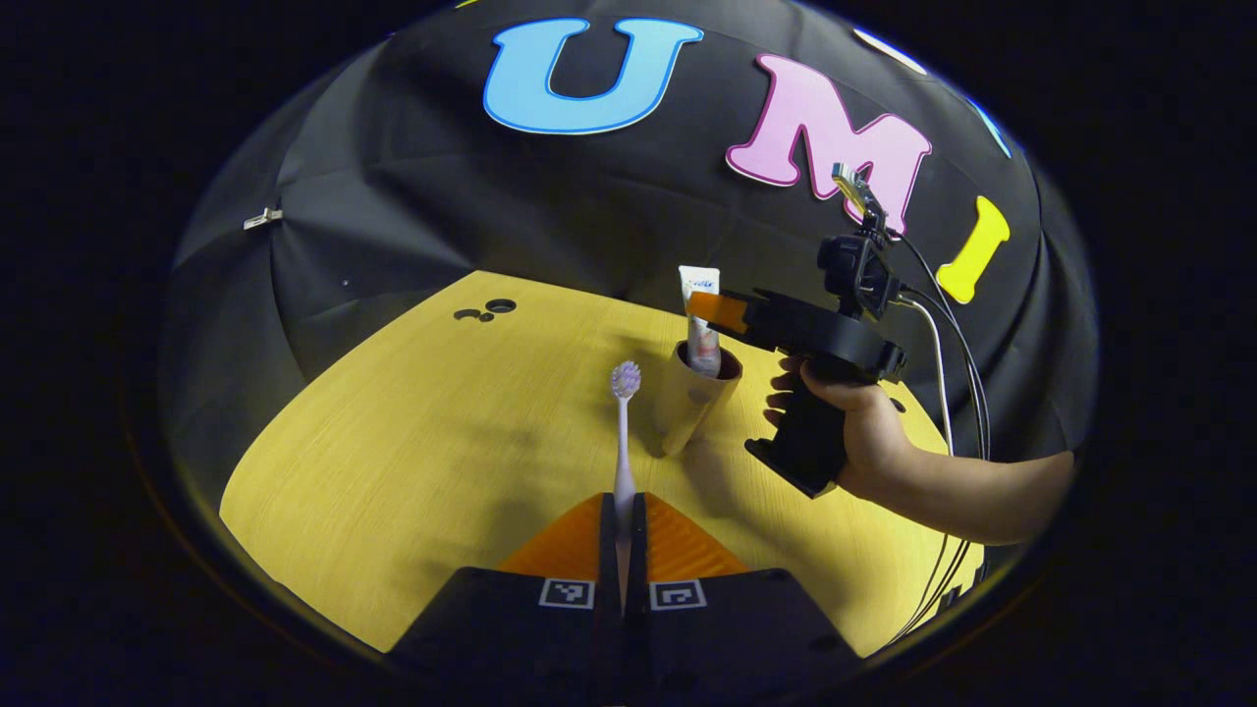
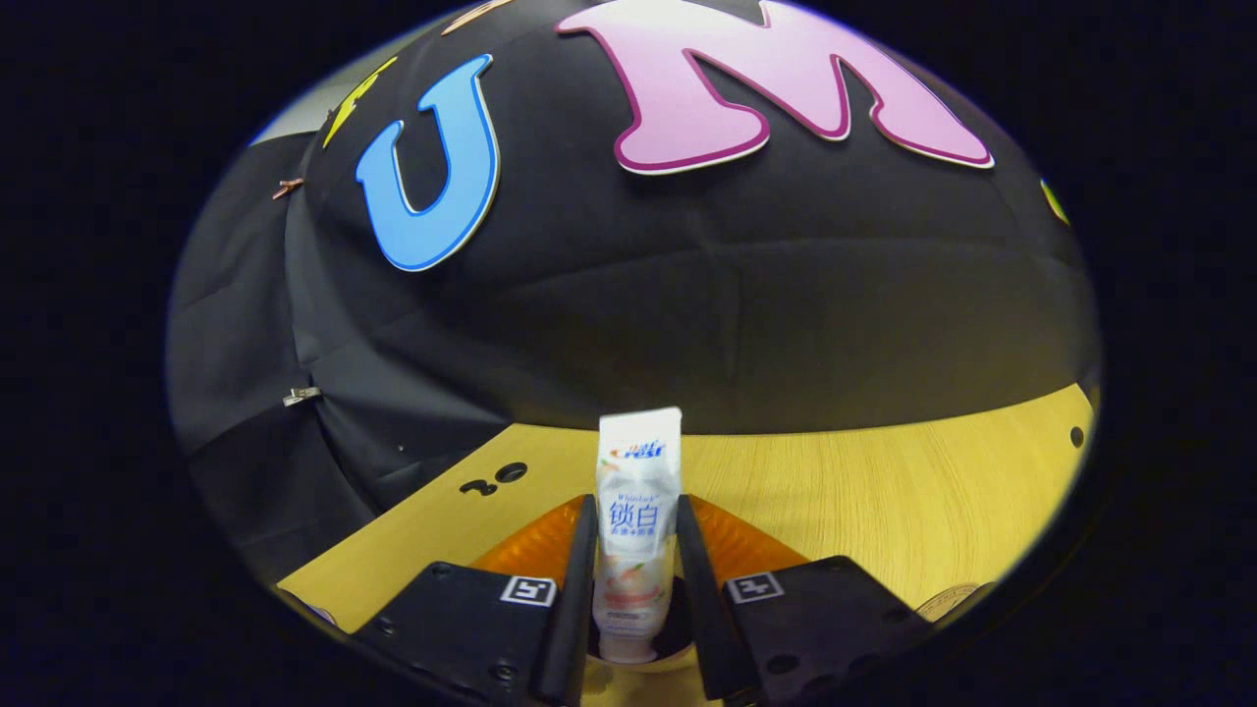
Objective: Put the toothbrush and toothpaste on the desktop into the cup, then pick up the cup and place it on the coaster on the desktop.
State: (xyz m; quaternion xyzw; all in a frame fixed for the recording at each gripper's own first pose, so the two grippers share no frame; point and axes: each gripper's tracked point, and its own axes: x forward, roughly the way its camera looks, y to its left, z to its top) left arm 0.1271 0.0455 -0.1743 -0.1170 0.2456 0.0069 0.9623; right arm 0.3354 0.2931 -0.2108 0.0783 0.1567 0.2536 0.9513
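In the left gripper view, the left gripper [image 1: 621, 525] is clamped on the toothbrush [image 1: 624, 432], bristles pointing up, over the yellow table [image 1: 412, 462]. Just right stands the cup [image 1: 692, 398] with the toothpaste [image 1: 701, 329] in it. Farther right, a hand [image 1: 864, 422] holds the right gripper [image 2: 633, 550], its fingers pressed on the toothpaste tube.

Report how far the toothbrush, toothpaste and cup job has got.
Done: nothing fully. In hand: the right claw holds the toothpaste upright, its lower end inside the cup; the left claw grips the toothbrush short of it. Left: release the toothpaste, drop in the toothbrush, move the cup to the coaster.
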